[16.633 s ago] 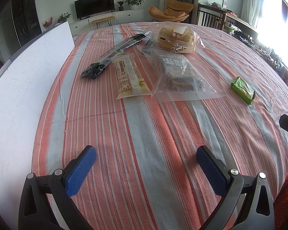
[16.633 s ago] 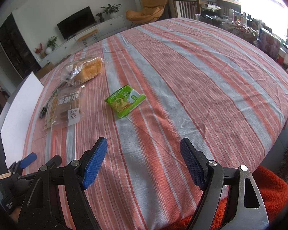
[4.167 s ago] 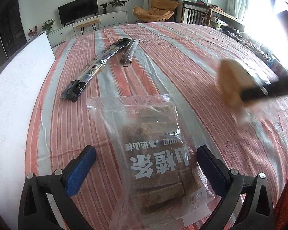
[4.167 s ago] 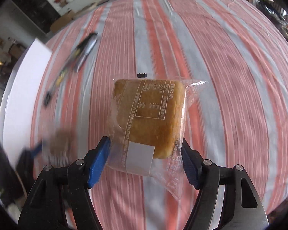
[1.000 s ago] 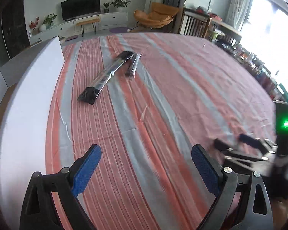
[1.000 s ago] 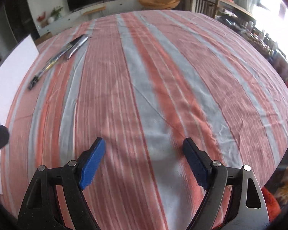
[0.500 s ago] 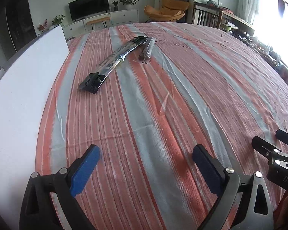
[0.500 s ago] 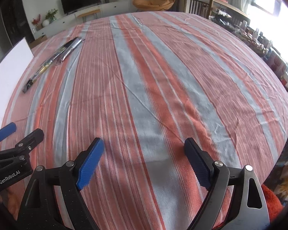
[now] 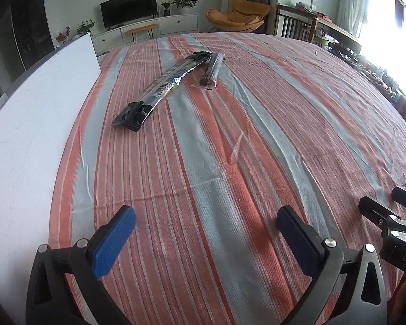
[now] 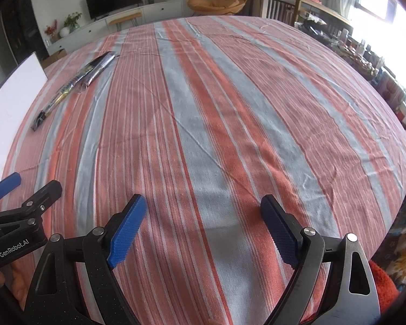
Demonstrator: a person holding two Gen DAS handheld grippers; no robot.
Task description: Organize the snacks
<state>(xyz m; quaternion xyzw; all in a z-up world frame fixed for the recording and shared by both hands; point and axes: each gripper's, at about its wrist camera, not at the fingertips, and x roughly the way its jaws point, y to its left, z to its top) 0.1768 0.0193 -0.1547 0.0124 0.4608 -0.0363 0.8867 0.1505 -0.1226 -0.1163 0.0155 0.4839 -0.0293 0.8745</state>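
Two snacks lie on the striped tablecloth (image 9: 257, 140) at the far left: a long dark foil packet (image 9: 162, 89) and, just right of it, a short stick in clear wrap (image 9: 212, 71). In the right wrist view both look small, the long packet (image 10: 67, 92) and the short stick (image 10: 97, 71). My left gripper (image 9: 205, 216) hovers over bare cloth near the table's front, well short of the packets; its jaws are opening with nothing between them. My right gripper (image 10: 203, 203) stands open and empty beside it, over the middle stripes.
A white board (image 9: 27, 124) stands along the table's left edge. Each gripper shows in the other's view: the right one (image 9: 387, 216) at the lower right, the left one (image 10: 21, 195) at the lower left. Chairs and a cluttered shelf line the far right side.
The bread and the clear bag held four seconds ago are out of view and both grippers are empty. Over the last second the left gripper sank toward the cloth and its jaws widened.
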